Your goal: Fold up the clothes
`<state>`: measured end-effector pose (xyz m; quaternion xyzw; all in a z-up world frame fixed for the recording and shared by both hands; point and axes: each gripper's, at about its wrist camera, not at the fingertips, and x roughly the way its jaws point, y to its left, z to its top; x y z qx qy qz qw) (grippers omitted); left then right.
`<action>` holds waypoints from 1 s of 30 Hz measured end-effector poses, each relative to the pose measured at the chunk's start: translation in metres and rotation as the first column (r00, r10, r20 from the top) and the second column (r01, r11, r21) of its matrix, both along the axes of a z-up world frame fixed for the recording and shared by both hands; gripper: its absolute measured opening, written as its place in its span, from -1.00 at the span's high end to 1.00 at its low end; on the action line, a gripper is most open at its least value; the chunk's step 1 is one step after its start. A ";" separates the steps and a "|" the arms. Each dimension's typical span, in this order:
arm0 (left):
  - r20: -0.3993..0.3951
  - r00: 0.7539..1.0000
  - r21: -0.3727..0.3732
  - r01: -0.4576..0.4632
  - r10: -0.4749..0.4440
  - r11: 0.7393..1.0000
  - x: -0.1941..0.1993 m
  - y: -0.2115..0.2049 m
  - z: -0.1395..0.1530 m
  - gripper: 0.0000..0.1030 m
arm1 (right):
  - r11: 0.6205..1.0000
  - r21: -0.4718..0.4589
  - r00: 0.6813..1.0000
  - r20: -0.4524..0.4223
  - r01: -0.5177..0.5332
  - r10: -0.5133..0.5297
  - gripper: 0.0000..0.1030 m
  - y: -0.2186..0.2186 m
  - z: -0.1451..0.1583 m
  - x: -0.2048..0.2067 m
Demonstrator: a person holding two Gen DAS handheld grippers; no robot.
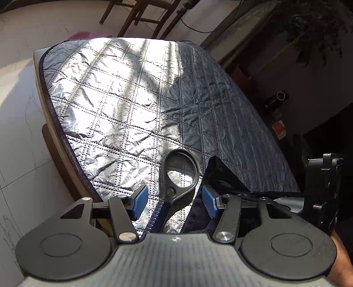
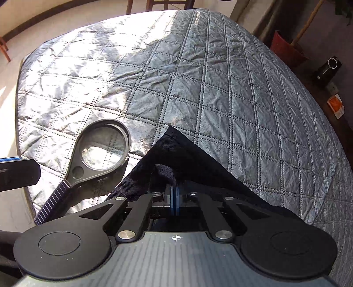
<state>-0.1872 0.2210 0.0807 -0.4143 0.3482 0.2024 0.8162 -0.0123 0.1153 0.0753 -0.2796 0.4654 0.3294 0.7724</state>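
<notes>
The right gripper (image 2: 174,199) has its blue pads pressed together on a fold of the dark cloth (image 2: 187,154), which bunches up right at the pinch. From there the cloth rises to a point over the quilted silver cover (image 2: 220,88) and drapes down over the near edge of the table, right of centre.

Over on the other side, the left gripper (image 1: 174,202) is spread wide, blue pads (image 1: 140,202) well apart, nothing between them but air. Under that gap lies a black magnifier (image 1: 179,176), lens end pointing away, ribbed handle running back toward the gripper body. The right-hand pad sits just against the edge of the cloth (image 1: 220,172), though I cannot tell whether it touches.

In the right wrist view, the magnifier (image 2: 101,150) lies flat on the cover just left of the cloth, its handle reaching the near table edge. A finger of the left gripper pokes in from the left border.

Sunlight blazes across the far left of the cover; the right half sits in shade. Wooden chair legs (image 1: 141,15) stand beyond the table.
</notes>
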 end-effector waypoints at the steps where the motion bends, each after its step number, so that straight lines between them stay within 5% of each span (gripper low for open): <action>1: 0.000 1.000 -0.003 -0.001 0.001 1.000 0.000 0.001 0.000 0.03 | 0.997 0.069 0.999 0.002 0.036 -0.037 0.95 -0.010 0.009 0.001; 2: 0.001 1.000 -0.005 -0.002 0.002 1.000 0.000 0.001 0.000 0.03 | 0.974 0.210 0.996 -0.012 0.090 -0.090 0.94 -0.029 0.025 0.001; 4: 0.004 1.000 -0.011 -0.005 0.005 1.000 0.000 0.001 -0.001 0.03 | 0.860 0.472 0.980 -0.062 0.195 -0.188 0.93 -0.066 0.055 0.001; 7: 0.007 1.000 -0.015 -0.004 0.004 1.000 0.001 0.001 -0.001 0.03 | 0.579 0.717 0.915 -0.228 0.389 -0.332 0.91 -0.127 0.056 -0.006; 10: 0.006 1.000 -0.008 0.008 -0.008 1.000 0.001 -0.003 0.000 0.03 | 0.790 0.410 0.889 -0.155 0.455 -0.431 0.50 -0.118 0.019 -0.008; 14: 0.007 1.000 0.001 0.008 -0.008 1.000 0.000 -0.004 0.001 0.03 | 0.832 0.434 0.934 -0.072 0.346 -0.351 0.43 -0.120 0.023 -0.040; 15: 0.006 1.000 -0.002 0.002 -0.002 1.000 0.000 -0.003 0.000 0.02 | 0.835 0.441 0.941 -0.075 0.328 -0.331 0.32 -0.120 0.027 -0.046; 17: 0.005 1.000 -0.009 -0.005 0.005 1.000 0.000 -0.002 0.000 0.02 | 0.857 0.452 0.968 -0.116 0.249 -0.221 -0.25 -0.114 0.030 -0.061; 19: 0.008 1.000 -0.007 -0.005 0.005 1.000 -0.001 -0.001 0.000 0.02 | 0.890 0.432 0.988 -0.106 0.145 -0.110 -0.36 -0.106 0.029 -0.082; 23: 0.007 1.000 -0.005 -0.010 0.010 1.000 -0.001 0.001 0.000 0.01 | 0.946 0.318 0.995 -0.063 -0.059 0.083 -0.37 -0.087 0.014 -0.131; 30: 0.004 1.000 0.015 -0.012 0.012 1.000 -0.003 0.002 0.003 -0.03 | 0.972 0.145 0.983 0.055 -0.183 0.177 -0.01 -0.074 -0.012 -0.153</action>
